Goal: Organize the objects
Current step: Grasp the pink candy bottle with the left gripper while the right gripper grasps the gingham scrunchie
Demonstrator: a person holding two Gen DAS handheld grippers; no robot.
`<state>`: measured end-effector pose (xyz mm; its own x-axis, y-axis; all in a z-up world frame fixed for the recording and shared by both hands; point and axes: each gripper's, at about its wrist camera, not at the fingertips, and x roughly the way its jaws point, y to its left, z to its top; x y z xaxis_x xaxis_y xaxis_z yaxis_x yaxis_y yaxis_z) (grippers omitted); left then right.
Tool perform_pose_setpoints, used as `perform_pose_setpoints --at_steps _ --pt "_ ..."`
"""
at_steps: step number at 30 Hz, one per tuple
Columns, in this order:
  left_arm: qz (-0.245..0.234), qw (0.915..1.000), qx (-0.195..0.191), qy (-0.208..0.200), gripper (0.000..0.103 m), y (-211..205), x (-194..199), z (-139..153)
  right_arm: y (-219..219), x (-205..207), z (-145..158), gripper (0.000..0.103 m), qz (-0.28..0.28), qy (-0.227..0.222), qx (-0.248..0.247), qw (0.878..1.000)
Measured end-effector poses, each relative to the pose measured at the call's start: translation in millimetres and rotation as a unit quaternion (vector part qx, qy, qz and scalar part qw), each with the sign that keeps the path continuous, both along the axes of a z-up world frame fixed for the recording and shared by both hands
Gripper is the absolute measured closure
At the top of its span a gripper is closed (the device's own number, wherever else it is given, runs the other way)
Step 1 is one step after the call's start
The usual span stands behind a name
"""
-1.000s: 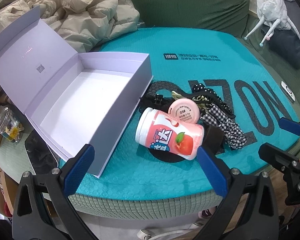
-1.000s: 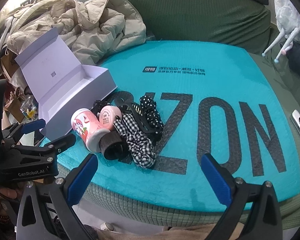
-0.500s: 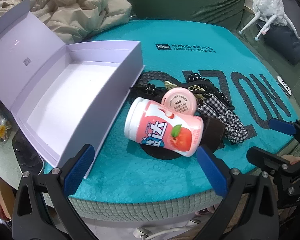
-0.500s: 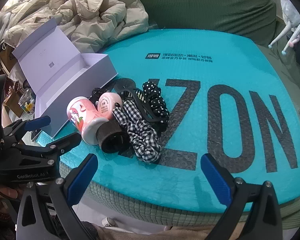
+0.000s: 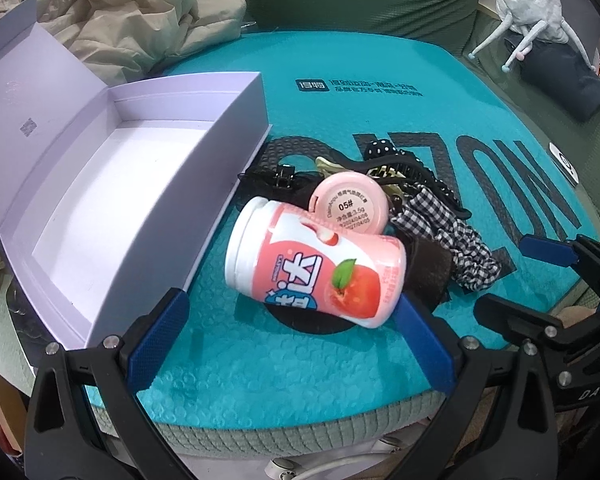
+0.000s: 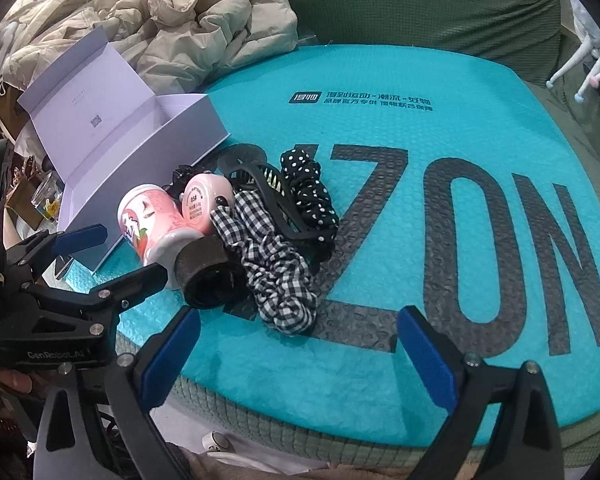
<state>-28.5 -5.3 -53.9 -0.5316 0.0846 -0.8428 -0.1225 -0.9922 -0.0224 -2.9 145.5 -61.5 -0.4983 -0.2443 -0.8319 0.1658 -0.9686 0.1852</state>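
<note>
The left gripper [image 5: 288,320] hangs with its jaws apart just short of the pink peach-print bottle [image 5: 314,266], which lies on its side near the teal mat's [image 5: 260,376] front edge, beside the open lilac box [image 5: 112,200] at the mat's left edge. Against the bottle sit a round pink compact [image 5: 350,208], a checked scrunchie [image 6: 272,264], a polka-dot scrunchie [image 6: 308,190] and a dark brown hair roller [image 6: 204,276]. The right gripper [image 6: 298,348] has nothing between its wide jaws, which are closing, at the front edge.

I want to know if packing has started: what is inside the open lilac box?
Nothing shows inside the lilac box: its white floor is bare. The strip along the near wall is hidden from the right wrist view.
</note>
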Motion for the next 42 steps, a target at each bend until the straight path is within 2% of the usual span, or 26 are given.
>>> perform_pose_setpoints --at_steps 12,20,24,28,31,33,42 --pt "-0.018 0.9998 0.005 0.010 0.001 3.8 -13.3 -0.8 0.2 -10.9 -9.2 0.017 0.011 -0.004 -0.004 1.000" --pt "-0.032 0.9992 0.016 0.017 0.001 8.6 -18.9 1.0 1.3 -14.4 -11.7 0.031 0.022 0.000 -0.012 1.000" --pt "-0.044 0.9985 0.026 0.021 0.002 12.2 -19.9 1.9 3.8 -13.8 -11.6 0.045 0.023 0.005 -0.013 1.000" --pt "-0.052 0.9976 0.043 0.017 0.004 15.3 -19.3 -0.4 4.5 -12.1 -11.7 0.064 0.029 0.009 -0.009 1.000" --pt "-0.055 0.9968 0.056 0.016 0.008 14.3 -18.9 -1.3 6.7 -10.9 -11.0 0.073 0.029 0.007 -0.010 1.000" --pt "-0.056 0.9962 0.066 0.013 0.015 13.2 -18.7 -1.4 9.3 -10.0 -10.1 0.075 0.029 0.006 -0.018 0.999" --pt "-0.081 0.9952 0.054 0.007 0.015 16.3 -10.5 1.9 13.3 -2.3 -1.4 0.077 0.037 0.006 0.003 0.999"
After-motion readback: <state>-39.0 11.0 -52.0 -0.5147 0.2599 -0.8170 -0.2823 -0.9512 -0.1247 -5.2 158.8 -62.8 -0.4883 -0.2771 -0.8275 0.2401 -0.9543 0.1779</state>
